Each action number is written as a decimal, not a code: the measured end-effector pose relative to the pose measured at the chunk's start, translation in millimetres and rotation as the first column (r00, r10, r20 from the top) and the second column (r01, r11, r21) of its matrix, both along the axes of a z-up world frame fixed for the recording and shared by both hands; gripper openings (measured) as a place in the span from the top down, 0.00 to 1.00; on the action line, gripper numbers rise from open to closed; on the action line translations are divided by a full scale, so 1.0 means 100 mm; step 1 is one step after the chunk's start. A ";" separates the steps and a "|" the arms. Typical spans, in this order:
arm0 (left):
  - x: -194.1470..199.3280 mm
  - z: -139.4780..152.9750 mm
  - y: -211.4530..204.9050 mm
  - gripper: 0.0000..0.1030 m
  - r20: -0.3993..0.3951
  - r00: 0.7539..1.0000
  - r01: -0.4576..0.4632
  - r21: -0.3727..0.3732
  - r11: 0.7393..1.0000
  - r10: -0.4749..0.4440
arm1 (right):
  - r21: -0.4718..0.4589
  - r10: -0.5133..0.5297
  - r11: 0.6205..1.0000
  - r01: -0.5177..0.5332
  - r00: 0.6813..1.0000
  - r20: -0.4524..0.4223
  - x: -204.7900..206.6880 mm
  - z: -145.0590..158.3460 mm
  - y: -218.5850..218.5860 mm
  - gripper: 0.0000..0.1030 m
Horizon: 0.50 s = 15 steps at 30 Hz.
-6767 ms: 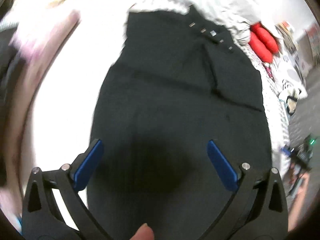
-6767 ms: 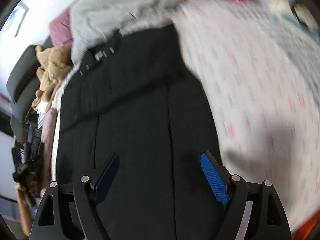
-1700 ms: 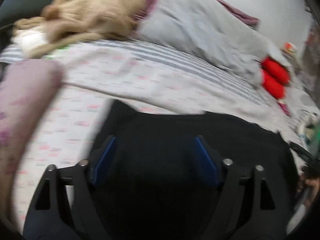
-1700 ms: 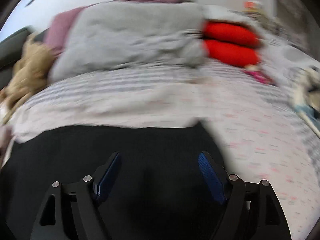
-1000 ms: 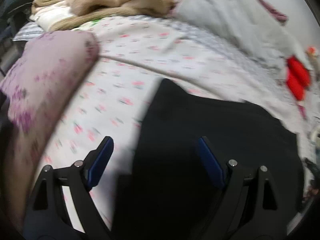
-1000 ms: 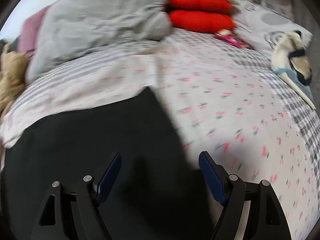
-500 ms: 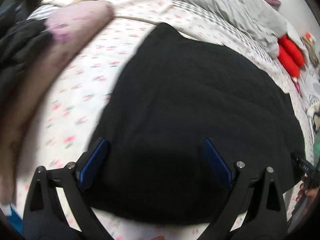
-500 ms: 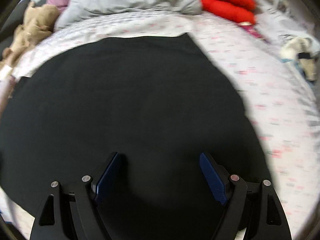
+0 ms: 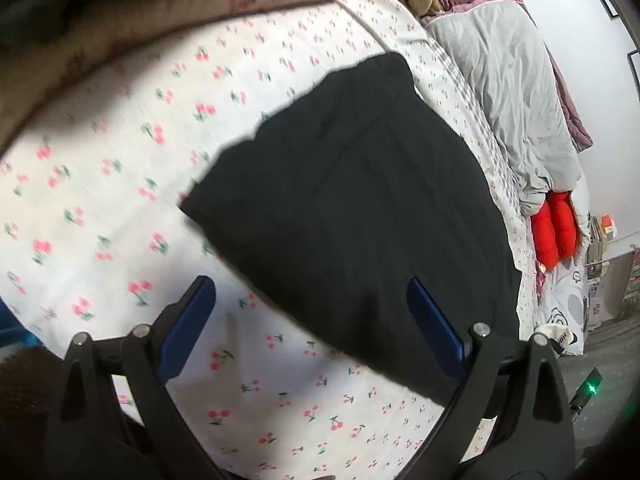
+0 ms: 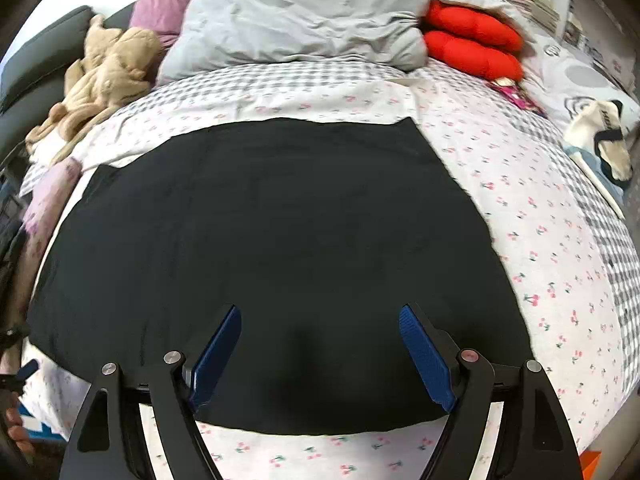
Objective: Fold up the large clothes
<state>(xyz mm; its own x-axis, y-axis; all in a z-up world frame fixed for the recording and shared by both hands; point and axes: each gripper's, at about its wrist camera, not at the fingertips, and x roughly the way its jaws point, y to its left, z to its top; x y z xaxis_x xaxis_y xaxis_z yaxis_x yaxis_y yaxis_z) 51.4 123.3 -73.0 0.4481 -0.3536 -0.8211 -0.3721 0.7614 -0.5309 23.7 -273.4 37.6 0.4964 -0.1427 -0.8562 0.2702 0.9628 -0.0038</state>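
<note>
Currently on the bed: one black garment (image 10: 272,248), folded to a broad, roughly rectangular slab, lying flat on the cherry-print sheet (image 10: 540,248).

Left gripper (image 9: 312,312): jaws set wide apart, having just been opening; nothing gripped. It hangs over the near corner of the garment (image 9: 360,208), one blue pad over bare sheet (image 9: 100,184), the other over black cloth.

Right gripper (image 10: 320,340): jaws apart, nothing gripped, both blue pads over the garment's near edge.

Right wrist view only:
- the garment's full outline, far edge straight, near edge just short of the bed's front;
- a white and black soft item (image 10: 604,148) at the right side of the bed;
- a checked strip of bedding (image 10: 280,80) beyond the garment;
- fingers (image 10: 18,432) at the lower left edge of the picture.

Left wrist view only:
- a mauve floral bolster (image 9: 200,12) along the top left;
- a faint seam line running across the garment;
- a small green light (image 9: 591,389) at lower right.

Both views: grey duvet (image 10: 304,16), red cushions (image 10: 472,44), tan plush toy (image 10: 108,76), purple pillow (image 10: 164,0).
</note>
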 end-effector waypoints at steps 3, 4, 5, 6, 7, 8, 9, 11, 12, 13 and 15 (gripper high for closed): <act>0.04 -0.11 -0.12 0.07 0.024 1.000 0.001 -0.030 1.000 0.000 | 0.011 0.025 1.000 -0.025 1.000 -0.011 0.04 -0.07 0.10 0.20; 0.06 -0.15 -0.15 0.07 0.042 0.999 -0.005 -0.042 0.999 0.007 | 0.011 0.029 1.000 -0.029 0.999 -0.014 0.02 -0.09 0.12 0.20; 0.07 -0.18 -0.16 0.07 0.052 0.999 -0.012 -0.045 0.999 0.014 | 0.009 0.037 0.999 -0.037 0.999 -0.021 0.04 -0.12 0.14 0.20; 0.10 -0.23 -0.19 0.07 0.061 0.998 -0.030 -0.049 0.998 0.033 | 0.002 0.043 0.999 -0.043 0.999 -0.030 0.06 -0.15 0.17 0.20; 0.13 -0.28 -0.17 0.07 0.067 0.997 -0.044 -0.064 0.997 0.049 | -0.002 0.046 0.999 -0.046 0.998 -0.035 0.06 -0.17 0.18 0.20; 0.15 -0.34 -0.17 0.10 0.075 0.995 -0.065 -0.089 0.994 0.072 | -0.007 0.050 0.999 -0.051 0.998 -0.042 0.07 -0.20 0.20 0.20; 0.16 -0.38 -0.15 0.12 0.085 0.992 -0.085 -0.098 0.992 0.093 | -0.009 0.052 0.999 -0.053 0.998 -0.046 0.07 -0.22 0.22 0.20; 0.21 -0.39 -0.15 0.13 0.123 0.984 -0.115 -0.116 0.987 0.129 | -0.009 0.052 0.999 -0.053 0.997 -0.056 0.08 -0.26 0.25 0.20; 0.25 -0.40 -0.15 0.16 0.142 0.979 -0.127 -0.131 0.983 0.146 | -0.009 0.053 0.998 -0.054 0.997 -0.062 0.09 -0.29 0.26 0.20; 0.29 -0.41 -0.13 0.18 0.150 0.975 -0.141 -0.148 0.979 0.163 | -0.010 0.055 0.998 -0.055 0.996 -0.064 0.08 -0.30 0.27 0.20; 0.34 -0.47 -0.07 0.39 0.147 0.967 -0.181 -0.186 0.966 0.209 | -0.015 0.061 0.998 -0.062 0.996 -0.070 0.09 -0.33 0.30 0.20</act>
<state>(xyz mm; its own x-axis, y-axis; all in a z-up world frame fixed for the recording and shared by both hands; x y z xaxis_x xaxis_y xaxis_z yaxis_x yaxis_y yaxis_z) 85.7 116.3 -119.8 0.6454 -0.3732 -0.6665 -0.4017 0.5763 -0.7117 32.5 -243.7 4.3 0.4446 -0.1291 -0.8864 0.2091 0.9772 -0.0375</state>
